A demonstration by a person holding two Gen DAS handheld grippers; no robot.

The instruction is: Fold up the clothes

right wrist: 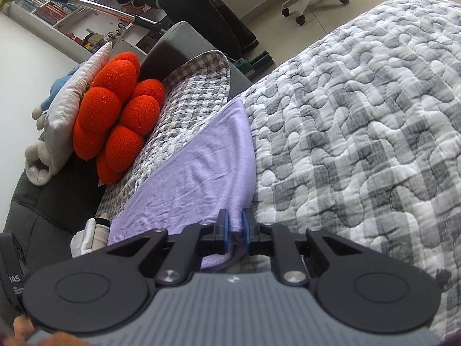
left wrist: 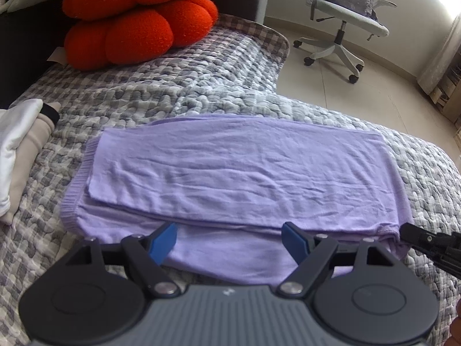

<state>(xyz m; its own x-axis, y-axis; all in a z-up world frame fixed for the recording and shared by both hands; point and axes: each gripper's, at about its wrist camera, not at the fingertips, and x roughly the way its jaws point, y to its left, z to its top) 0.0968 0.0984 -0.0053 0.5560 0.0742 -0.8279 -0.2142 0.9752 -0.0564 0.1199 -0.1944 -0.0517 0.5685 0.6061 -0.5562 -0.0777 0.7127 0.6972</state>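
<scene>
A lilac garment [left wrist: 239,173] lies folded in a long flat strip across the grey checked quilt [left wrist: 184,92]. My left gripper [left wrist: 230,239] is open, its blue pads spread over the garment's near edge, holding nothing. My right gripper [right wrist: 235,229] is shut on the near right corner of the lilac garment [right wrist: 196,178]. The right gripper also shows in the left wrist view [left wrist: 426,242], at the garment's right end.
An orange puffy cushion [left wrist: 138,20] sits at the back left of the bed. White and beige clothes [left wrist: 20,150] lie piled at the left. A white office chair [left wrist: 343,23] stands on the floor beyond. Bookshelves [right wrist: 57,3] line the wall.
</scene>
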